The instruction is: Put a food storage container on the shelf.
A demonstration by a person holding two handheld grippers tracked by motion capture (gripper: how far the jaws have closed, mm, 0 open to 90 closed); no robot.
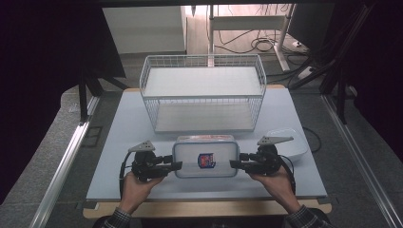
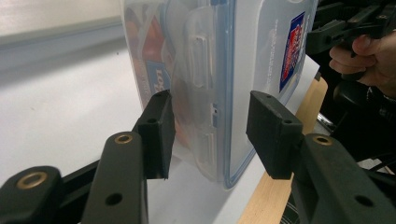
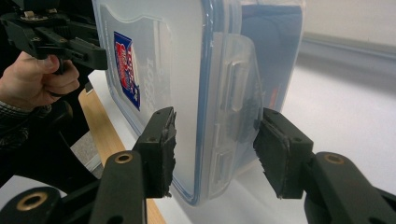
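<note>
Left gripper (image 1: pixel 177 165) and right gripper (image 1: pixel 234 164) each clamp an end of the lidded plastic box (image 1: pixel 205 156), which sits at the table's (image 1: pixel 119 142) near edge; bowl (image 1: pixel 289 142) right, wire rack (image 1: pixel 203 92) behind.

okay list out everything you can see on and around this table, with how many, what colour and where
Plastic container: one, clear with blue-edged lid and red-blue label, front middle of the table, between the two grippers.
Wire rack: one, white, two shelves, far middle of the table.
Dish: one, white, right of the container.
Table: one, pale top with wooden front edge.
Cables: several, dark, on the floor beyond the table.
Left gripper: one, black, jaws around the container's left end latch, one each side.
Right gripper: one, black, jaws around the container's right end latch.
Hands: two, holding the grippers at the front edge.
</note>
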